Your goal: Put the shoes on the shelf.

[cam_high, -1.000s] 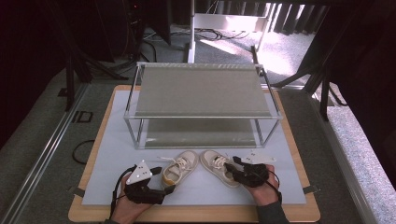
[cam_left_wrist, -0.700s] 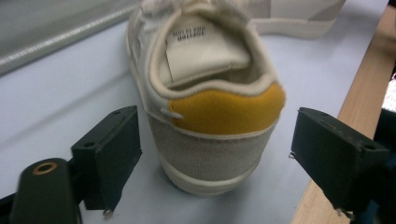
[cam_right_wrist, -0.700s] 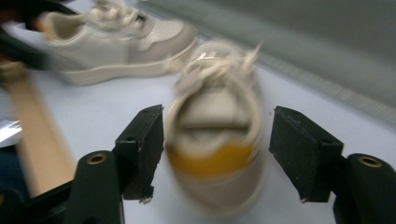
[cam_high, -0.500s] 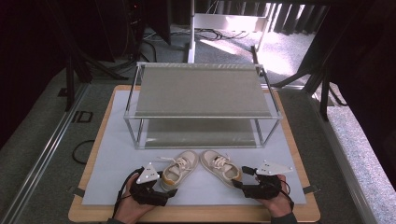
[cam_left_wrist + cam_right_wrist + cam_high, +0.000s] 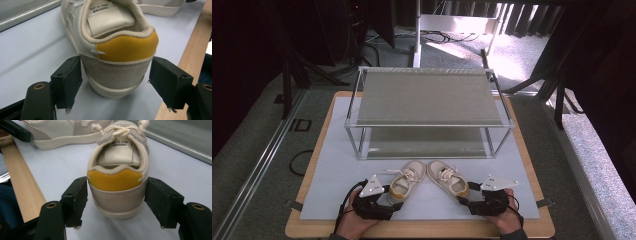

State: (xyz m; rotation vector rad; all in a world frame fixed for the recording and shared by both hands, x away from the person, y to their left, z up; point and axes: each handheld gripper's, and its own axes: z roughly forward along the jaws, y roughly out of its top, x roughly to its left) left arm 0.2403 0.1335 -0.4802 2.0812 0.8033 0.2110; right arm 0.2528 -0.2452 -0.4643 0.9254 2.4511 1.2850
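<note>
Two small cream shoes with yellow heel patches lie on the white mat, toes toward the shelf: the left shoe (image 5: 406, 179) and the right shoe (image 5: 448, 178). My left gripper (image 5: 387, 200) sits behind the left shoe. In the left gripper view its jaws stand open on either side of that shoe's heel (image 5: 125, 47), close to the sides. My right gripper (image 5: 464, 199) sits behind the right shoe. In the right gripper view its open jaws flank that heel (image 5: 116, 180), almost touching it. Both shoes rest flat on the mat.
A two-tier metal-framed shelf (image 5: 427, 97) stands at the back of the white mat (image 5: 337, 165), both tiers bare. The mat lies on a wooden board (image 5: 422, 232) whose front edge is just behind my hands. Dark stands and cables surround the table.
My right gripper has drawn back from over the right shoe to behind its heel. My left gripper has slid right up to the left shoe's heel. The shoes have not moved.
</note>
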